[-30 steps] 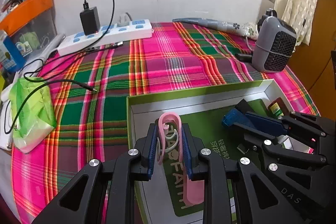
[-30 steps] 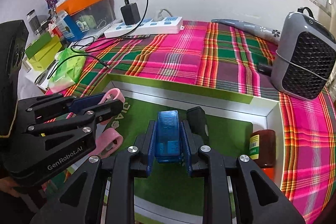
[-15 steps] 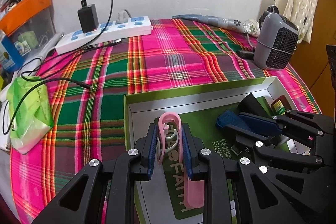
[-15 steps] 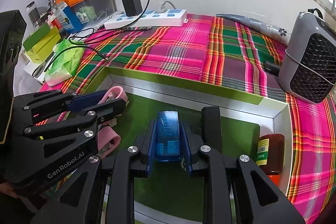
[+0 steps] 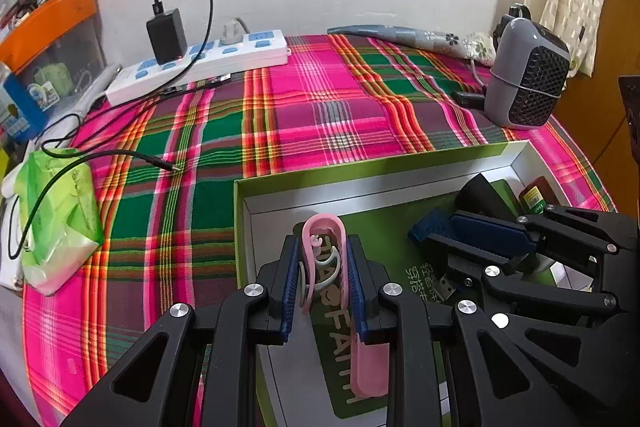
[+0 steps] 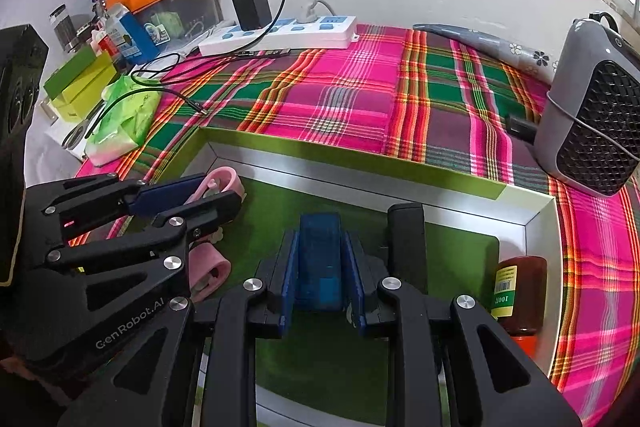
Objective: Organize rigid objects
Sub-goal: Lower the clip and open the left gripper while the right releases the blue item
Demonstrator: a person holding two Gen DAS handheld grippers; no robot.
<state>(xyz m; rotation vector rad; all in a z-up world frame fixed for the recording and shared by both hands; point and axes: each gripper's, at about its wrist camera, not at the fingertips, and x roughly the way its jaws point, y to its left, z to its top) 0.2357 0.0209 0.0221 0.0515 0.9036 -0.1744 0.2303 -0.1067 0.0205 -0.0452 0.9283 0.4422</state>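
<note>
Pink clip [image 5: 324,251] between left gripper [image 5: 323,279] pads.

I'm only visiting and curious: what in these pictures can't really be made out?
- Blue case, right wrist view: its lower end hidden by the right gripper.
- Pink clip, left wrist view: sides covered by the left gripper.
- Brown bottle: label too small to read.

Pink clip [image 5: 325,259], translucent blue block [image 6: 319,259], green-lined box [image 6: 360,157], pink-green plaid cloth [image 5: 320,107].
</note>
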